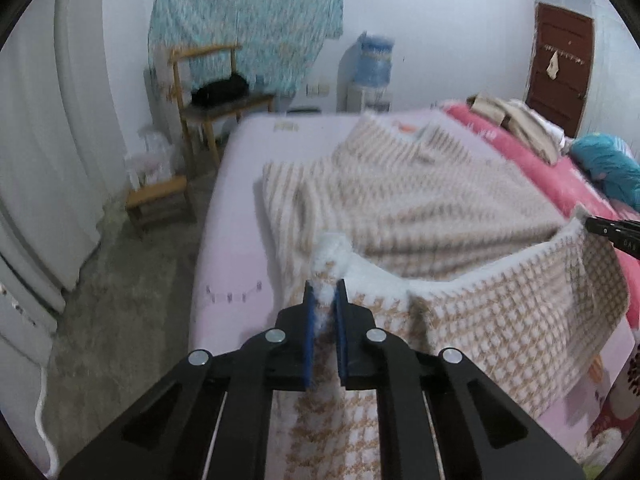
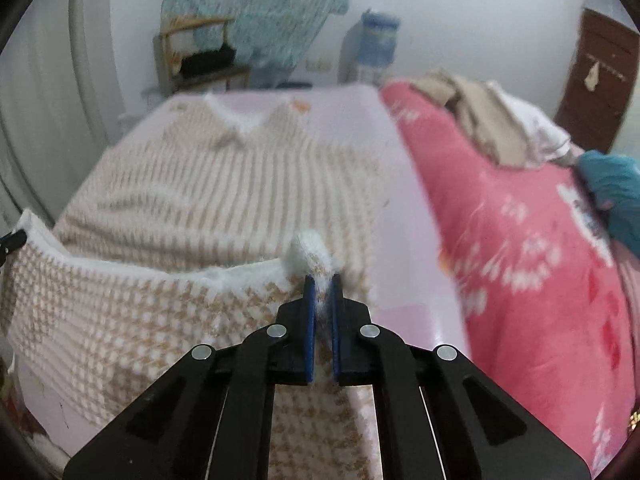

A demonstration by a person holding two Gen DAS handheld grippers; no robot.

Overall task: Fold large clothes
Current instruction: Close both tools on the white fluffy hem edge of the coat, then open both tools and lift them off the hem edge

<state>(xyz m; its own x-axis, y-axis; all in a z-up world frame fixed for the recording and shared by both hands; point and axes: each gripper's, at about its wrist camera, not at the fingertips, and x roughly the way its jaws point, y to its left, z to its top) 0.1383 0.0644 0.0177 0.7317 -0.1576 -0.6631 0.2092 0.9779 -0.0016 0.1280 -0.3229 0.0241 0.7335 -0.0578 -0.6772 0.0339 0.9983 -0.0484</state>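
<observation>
The sweater [image 1: 420, 200] lies spread on the lilac bed [image 1: 240, 200], its white collar toward twelve o'clock and its hem toward six o'clock, nearest the cameras. The left gripper [image 1: 325, 286] is pressed together on a tuft of the fuzzy white hem at one bottom corner, and the right gripper [image 2: 321, 280] is pinching the other bottom corner the same way. Between them the hem hangs raised off the bed in a slack curve, showing the checked side of the knit, while the rest of the garment rests flat.

It looks like a thick, fluffy knit: soft, floppy, with no stiffness of its own, probably light for its bulk but stretchy. Such fabric should sag between two holds and drag on the sheet, so the corners of the hem seem the right places to grip, both taken deep enough that the fluff does not slip out of the blue pads [image 1: 307, 332]. The pink quilt [image 2: 520, 260] lies at three o'clock in the right wrist view, just beside the sweater.
</observation>
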